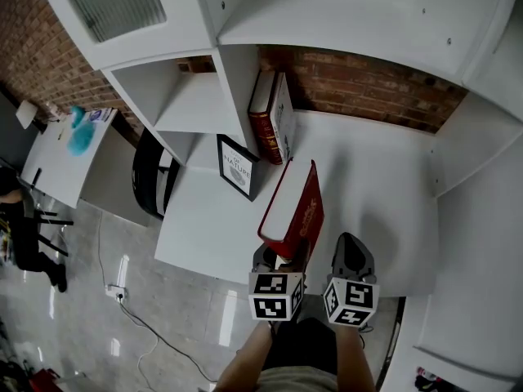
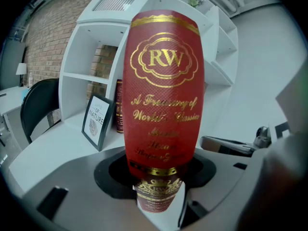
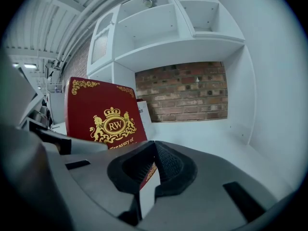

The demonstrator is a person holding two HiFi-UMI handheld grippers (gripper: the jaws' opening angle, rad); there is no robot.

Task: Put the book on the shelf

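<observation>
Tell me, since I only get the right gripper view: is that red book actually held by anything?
Observer: Yes. The left hand-held gripper is shut on the lower end of the red book, across its spine.
Operator: Are any books shelved already?
Observer: A dark red book stands against the upright panel of the shelf, with a white book beside it.
Operator: Is anything in the way?
Observer: A framed picture stands on the desk, left of the held book.

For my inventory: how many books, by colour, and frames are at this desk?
Red books: 2, the held book and a standing book
White book: 1
Frame: 1
Total: 4
</observation>
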